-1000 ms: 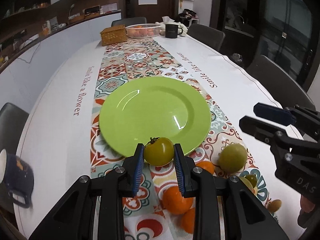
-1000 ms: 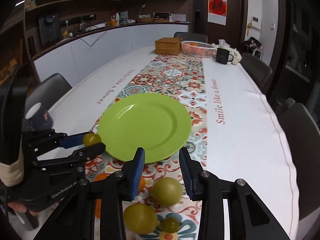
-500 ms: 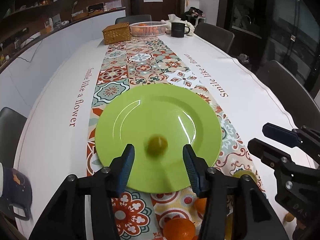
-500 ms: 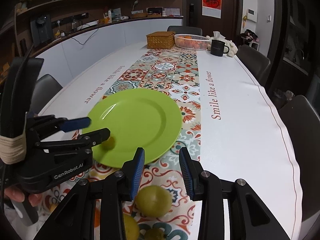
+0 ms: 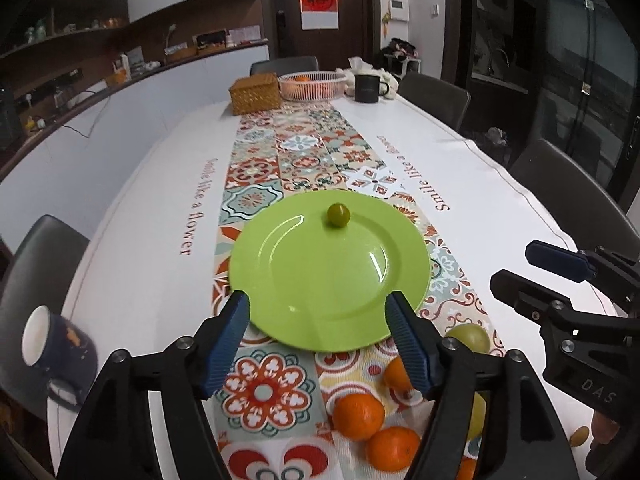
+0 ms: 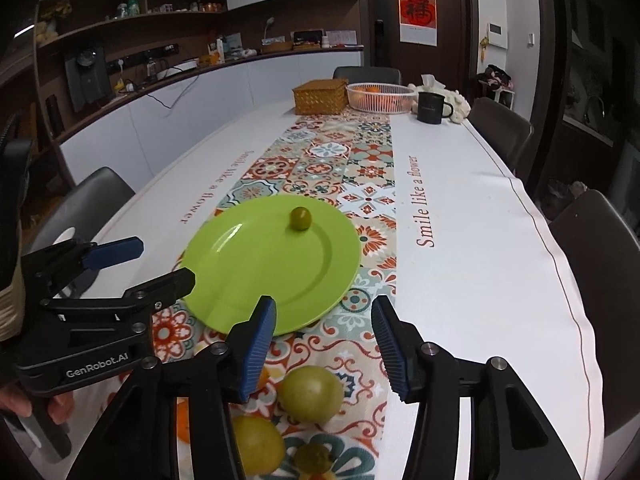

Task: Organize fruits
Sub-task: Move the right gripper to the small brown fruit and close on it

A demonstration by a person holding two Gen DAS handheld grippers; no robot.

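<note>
A small green fruit (image 6: 301, 218) lies on the far part of the green plate (image 6: 240, 276), which rests on the patterned runner (image 6: 344, 168) of the white table (image 6: 480, 248). The right gripper (image 6: 324, 346) hangs over the plate's near edge with its jaws opening and nothing between them, above a large green fruit (image 6: 311, 394) on the runner. At the left, the left gripper (image 6: 154, 266) reaches in beside the plate, jaws opening and empty.

Both wrist fisheyes look steeply down the table (near end), sharing the green plate (image 5: 328, 264) (image 6: 276, 264).
</note>
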